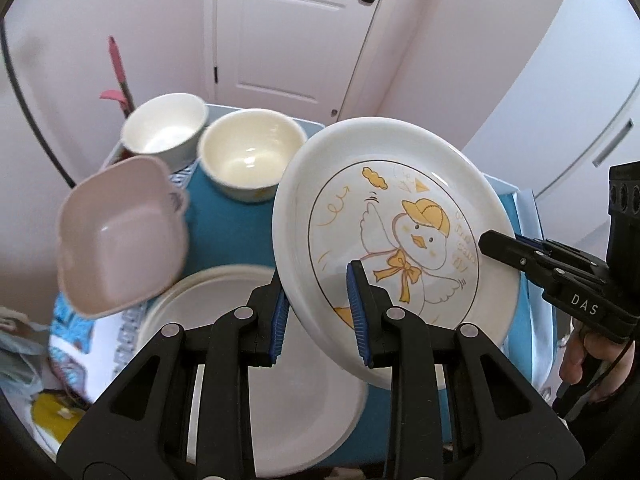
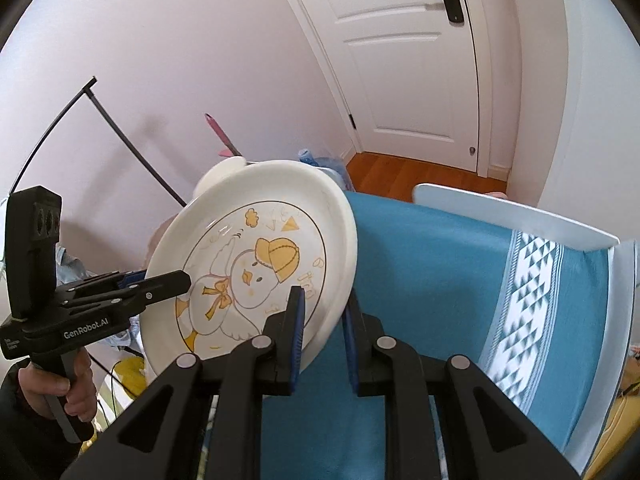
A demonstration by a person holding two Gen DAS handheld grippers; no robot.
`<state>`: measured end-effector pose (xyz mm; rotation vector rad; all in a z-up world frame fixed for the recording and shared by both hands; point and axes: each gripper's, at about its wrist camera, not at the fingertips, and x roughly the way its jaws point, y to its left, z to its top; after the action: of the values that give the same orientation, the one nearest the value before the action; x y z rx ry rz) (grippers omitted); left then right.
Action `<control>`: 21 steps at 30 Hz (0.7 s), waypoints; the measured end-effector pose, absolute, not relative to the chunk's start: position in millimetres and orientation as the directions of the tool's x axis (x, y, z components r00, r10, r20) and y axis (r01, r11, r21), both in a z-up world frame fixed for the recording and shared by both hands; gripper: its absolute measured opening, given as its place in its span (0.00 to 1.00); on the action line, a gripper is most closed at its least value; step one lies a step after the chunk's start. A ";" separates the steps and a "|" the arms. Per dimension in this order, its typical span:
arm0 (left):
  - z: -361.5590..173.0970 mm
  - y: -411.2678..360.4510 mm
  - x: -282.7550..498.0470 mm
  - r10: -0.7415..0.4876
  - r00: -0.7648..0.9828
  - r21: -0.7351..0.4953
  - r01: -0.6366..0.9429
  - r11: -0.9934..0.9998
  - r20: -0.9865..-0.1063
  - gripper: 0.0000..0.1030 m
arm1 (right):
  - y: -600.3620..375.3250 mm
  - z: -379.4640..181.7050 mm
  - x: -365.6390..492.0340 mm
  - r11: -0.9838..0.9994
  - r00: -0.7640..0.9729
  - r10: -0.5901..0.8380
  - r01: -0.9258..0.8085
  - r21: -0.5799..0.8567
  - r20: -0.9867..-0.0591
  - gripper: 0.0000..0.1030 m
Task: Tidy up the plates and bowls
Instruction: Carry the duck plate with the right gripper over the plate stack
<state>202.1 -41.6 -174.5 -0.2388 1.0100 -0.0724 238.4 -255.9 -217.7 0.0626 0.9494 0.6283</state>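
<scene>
Ceramic duck plate [image 1: 400, 240] clamped at opposite rims by my left tool [image 1: 320, 312] and right tool [image 2: 322, 332], lifted; next, level placement onto the plain plate [image 1: 224, 300].

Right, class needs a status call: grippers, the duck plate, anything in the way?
Left gripper and right gripper both shut on duck plate, tilted above table. Plain plate below; pink bowl nearby.

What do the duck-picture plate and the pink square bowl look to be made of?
The white round plate with the yellow duck drawing looks like glazed ceramic or melamine: glossy, with bright window glints; I cannot tell which. The pale pink square bowl with small handles looks like matte plastic: soft, dull sheen, thin moulded rim.
</scene>
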 end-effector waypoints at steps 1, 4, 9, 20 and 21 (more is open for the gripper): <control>-173.6 -36.1 196.3 -0.172 0.530 -0.230 -0.046 0.972 -0.830 0.24 | -250.2 -216.5 230.1 0.825 0.424 0.522 -0.471 0.312 -0.740 0.16; -171.3 -14.6 180.3 -0.184 0.519 -0.234 -0.033 0.972 -0.835 0.24 | -230.2 -217.8 203.1 0.836 0.436 0.508 -0.459 0.302 -0.743 0.16; -191.0 10.9 154.3 -0.196 0.477 -0.230 -0.012 0.973 -0.857 0.24 | -204.2 -232.7 175.2 0.852 0.432 0.487 -0.426 0.305 -0.759 0.16; -243.7 31.8 130.1 -0.261 0.383 -0.262 0.049 0.964 -0.886 0.25 | -169.6 -267.9 131.2 0.911 0.452 0.376 -0.339 0.234 -0.809 0.16; -246.5 31.6 130.1 -0.262 0.381 -0.261 0.057 0.964 -0.887 0.25 | -170.1 -269.3 130.1 0.915 0.456 0.369 -0.332 0.231 -0.810 0.16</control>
<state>130.1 31.6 -246.5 -0.1990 1.1646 -0.2055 130.1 -170.1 -269.3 0.0413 1.0087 0.4324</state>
